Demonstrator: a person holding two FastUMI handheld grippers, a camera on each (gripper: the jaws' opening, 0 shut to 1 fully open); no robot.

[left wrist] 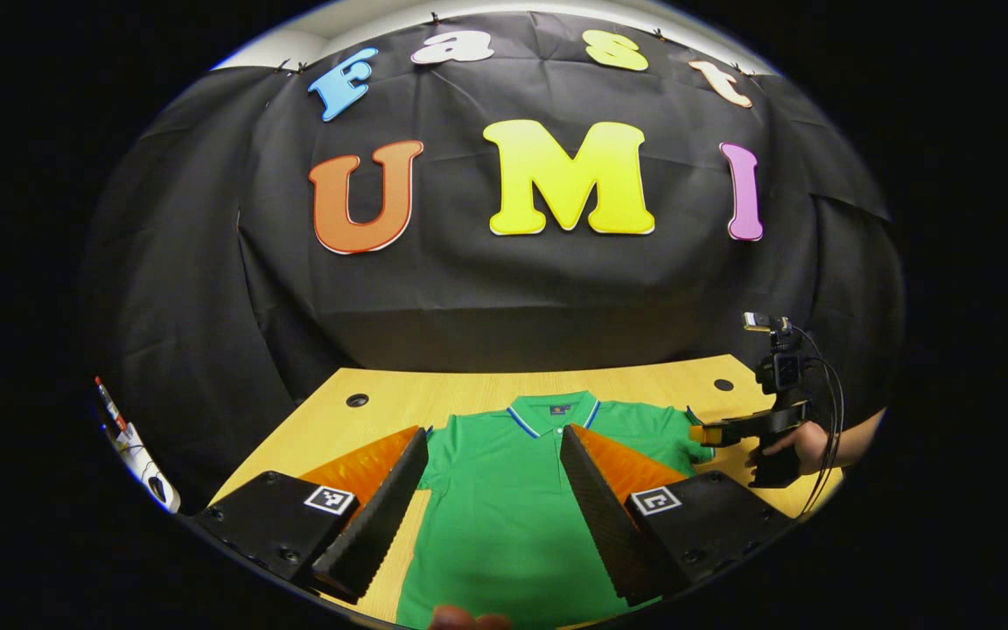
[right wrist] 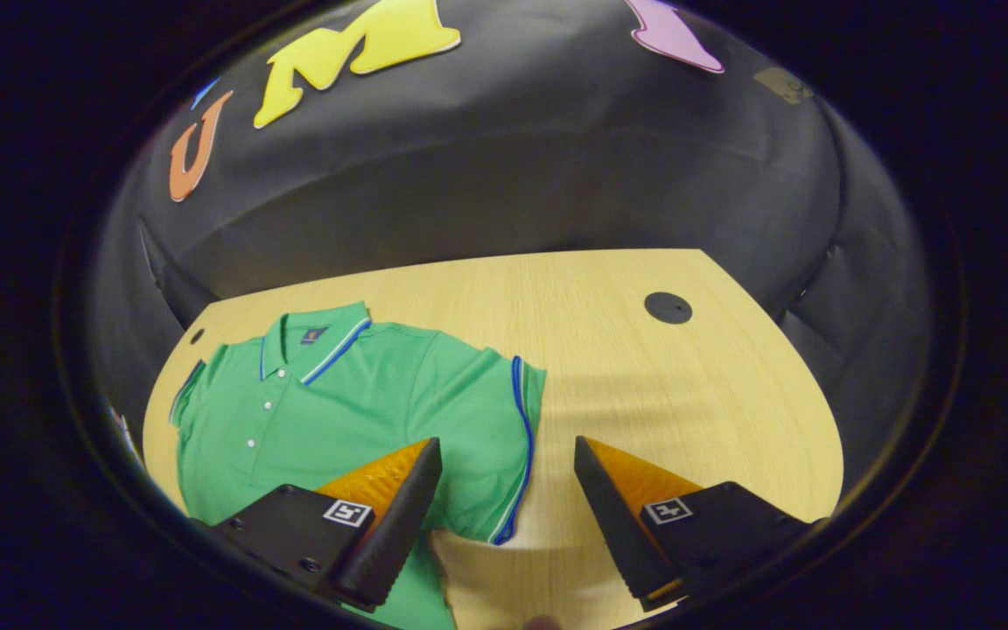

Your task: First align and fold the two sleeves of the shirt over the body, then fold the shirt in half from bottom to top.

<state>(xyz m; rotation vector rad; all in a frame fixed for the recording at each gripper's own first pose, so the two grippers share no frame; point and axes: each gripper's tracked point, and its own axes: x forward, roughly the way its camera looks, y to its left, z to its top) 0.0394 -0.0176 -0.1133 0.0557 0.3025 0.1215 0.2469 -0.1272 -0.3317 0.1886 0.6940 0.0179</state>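
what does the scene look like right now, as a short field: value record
shirt: green polo shirt lying flat, front up, collar toward the booth wall
sleeve: near sleeve spread out to the side, not yet folded
surface: wooden table with round black grommets
left gripper: open, above the shirt's body, holding nothing
right gripper: open, over the sleeve's hem, holding nothing
hand: a hand holds the right gripper at the table's edge
task progress: no fold made yet
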